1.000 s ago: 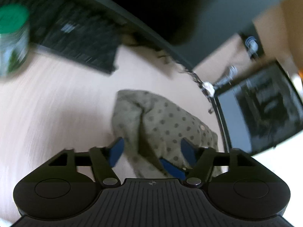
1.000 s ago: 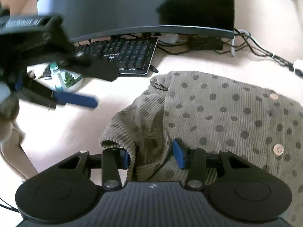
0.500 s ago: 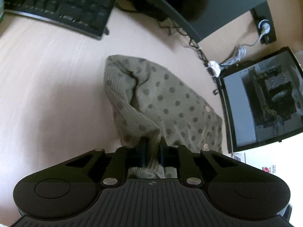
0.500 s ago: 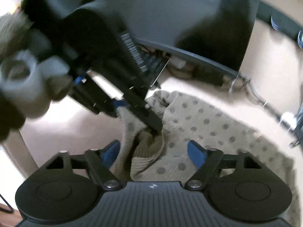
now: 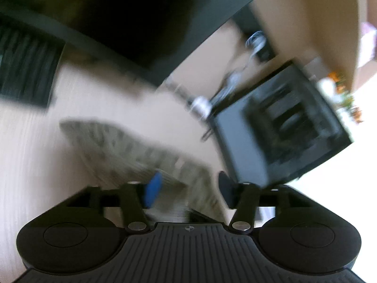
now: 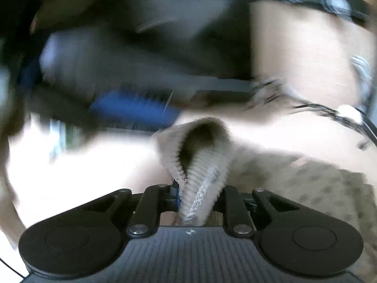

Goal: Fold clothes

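The olive polka-dot knitted garment [image 5: 132, 146] lies crumpled on the pale desk [image 5: 28, 155]; the view is heavily blurred. My left gripper [image 5: 188, 188] hovers over its near end, jaws opening. Cloth shows between them, but the blue pad [image 5: 153, 188] does not press on it. In the right wrist view my right gripper [image 6: 199, 195] is closing and pinches a ribbed edge of the garment [image 6: 202, 162], which stands up in a loop above the jaws. A blurred blue finger [image 6: 134, 110] of the left gripper crosses just beyond that loop.
A dark monitor [image 5: 132, 11] stands at the back of the desk, with a black keyboard [image 5: 26, 75] to its left. A black computer case [image 5: 282, 127] stands to the right. Cables and a white plug [image 6: 348, 113] trail behind the garment.
The left gripper, shut on the cloth half a second ago, has let go and risen. The right gripper, wide open then, has shut on the ribbed edge and lifted it.
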